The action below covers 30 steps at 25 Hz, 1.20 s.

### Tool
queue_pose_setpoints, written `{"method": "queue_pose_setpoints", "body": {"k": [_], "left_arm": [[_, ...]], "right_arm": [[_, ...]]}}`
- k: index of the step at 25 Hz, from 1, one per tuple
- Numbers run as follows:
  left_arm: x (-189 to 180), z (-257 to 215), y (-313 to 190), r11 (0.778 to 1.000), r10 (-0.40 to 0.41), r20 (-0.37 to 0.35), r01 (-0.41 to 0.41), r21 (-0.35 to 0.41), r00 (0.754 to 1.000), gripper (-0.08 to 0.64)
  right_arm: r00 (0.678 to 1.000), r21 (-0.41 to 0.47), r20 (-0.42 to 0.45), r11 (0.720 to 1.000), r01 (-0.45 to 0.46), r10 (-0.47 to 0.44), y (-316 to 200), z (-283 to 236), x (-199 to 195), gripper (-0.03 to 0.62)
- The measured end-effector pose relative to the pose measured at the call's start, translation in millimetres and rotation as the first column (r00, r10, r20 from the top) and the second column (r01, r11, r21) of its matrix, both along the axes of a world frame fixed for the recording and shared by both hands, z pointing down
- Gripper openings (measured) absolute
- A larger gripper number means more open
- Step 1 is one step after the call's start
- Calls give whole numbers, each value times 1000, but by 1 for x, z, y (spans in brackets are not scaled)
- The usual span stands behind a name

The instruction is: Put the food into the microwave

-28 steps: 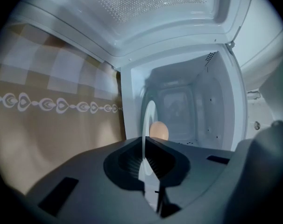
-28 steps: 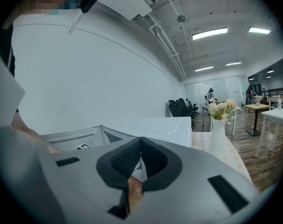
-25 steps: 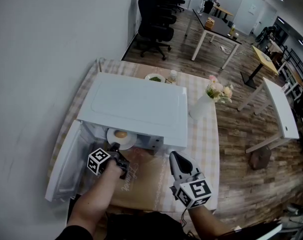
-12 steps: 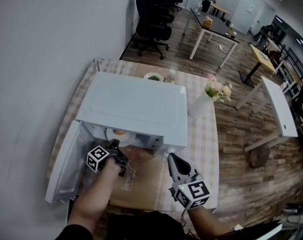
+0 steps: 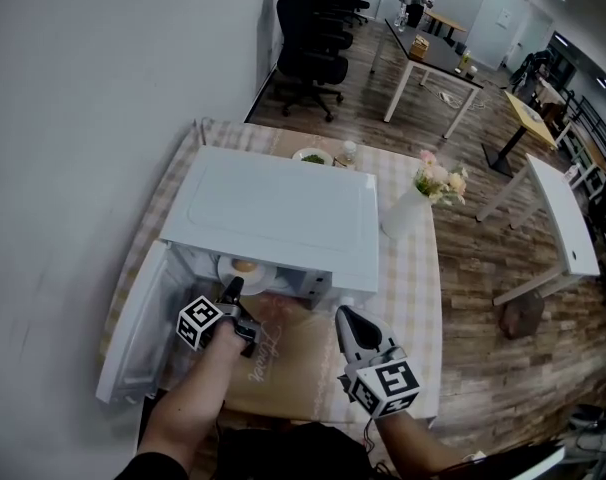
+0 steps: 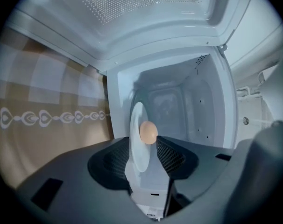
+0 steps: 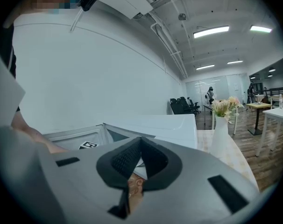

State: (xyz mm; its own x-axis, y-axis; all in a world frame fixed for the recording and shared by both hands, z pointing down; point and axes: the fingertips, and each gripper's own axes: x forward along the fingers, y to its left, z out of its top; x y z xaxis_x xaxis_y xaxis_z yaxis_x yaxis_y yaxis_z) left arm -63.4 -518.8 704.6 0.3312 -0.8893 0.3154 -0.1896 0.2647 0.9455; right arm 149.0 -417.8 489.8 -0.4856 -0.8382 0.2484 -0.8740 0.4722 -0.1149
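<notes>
Left gripper [image 6: 144, 143] fingers [image 6: 172, 156] newly apart around flat plate [image 6: 134, 122]

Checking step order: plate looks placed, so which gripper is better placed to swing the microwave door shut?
Left, probably. The left gripper, jaws just opened with the plate loose between them, sits beside the open door; the right gripper is shut, farther away.

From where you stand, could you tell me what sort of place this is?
Likely an open-plan office or lab with a staged kitchen corner: black office chairs, a white table, and a microwave on a checked tablecloth.
</notes>
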Motion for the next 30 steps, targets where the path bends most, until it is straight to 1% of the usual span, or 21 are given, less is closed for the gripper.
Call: {"method": "queue_pose_setpoints", "body": {"k": [2,5,6,7,8,12,15,17,18,19,25,28,30], "left_arm": [[-2,3,3,1000,-4,-1,4,-8,1000,177],[-8,7,12,999,-28,34,29,-37,999,173],[-9,6,15,999,-34,41,35,-34,999,162],[-10,5,18,999,-38,44,39,-28,998,120],[-9,4,21,999,-39,46,40,-23,998,97],[-4,12,27,999,-27,40,29,-36,999,89],[-4,12,22,999,-27,37,28,-30,999,87],[-6,11,18,999,-36,49,37,-28,998,68],[-7,10,17,999,-39,60,41,-33,997,42],[-9,10,15,998,-42,69,45,-36,997,37],[-9,8,0,999,-38,100,42,-33,994,31],[-7,9,-8,999,-21,112,25,-30,994,32],[-4,10,-11,1000,-6,107,9,-22,994,32]], "right_arm": [[1000,1,2,1000,1,-1,1,0,0,8],[1000,4,2,1000,-2,2,3,0,1,8],[1000,2,2,1000,-1,1,4,0,1,8],[1000,-1,3,1000,1,-1,5,1,0,8],[1000,-4,4,1000,3,-3,6,1,0,6],[1000,-13,5,1000,8,-8,10,3,-1,8],[1000,-7,8,1000,8,-8,11,3,0,8],[1000,-12,8,1000,7,-7,12,3,1,7],[1000,-12,6,1000,6,-6,13,3,2,8],[1000,-12,5,1000,4,-4,13,3,3,8],[1000,-10,4,1000,-8,8,10,3,7,8],[1000,-10,1,1000,-10,10,9,3,8,8],[1000,-16,0,1000,-13,13,10,3,9,8]]}}
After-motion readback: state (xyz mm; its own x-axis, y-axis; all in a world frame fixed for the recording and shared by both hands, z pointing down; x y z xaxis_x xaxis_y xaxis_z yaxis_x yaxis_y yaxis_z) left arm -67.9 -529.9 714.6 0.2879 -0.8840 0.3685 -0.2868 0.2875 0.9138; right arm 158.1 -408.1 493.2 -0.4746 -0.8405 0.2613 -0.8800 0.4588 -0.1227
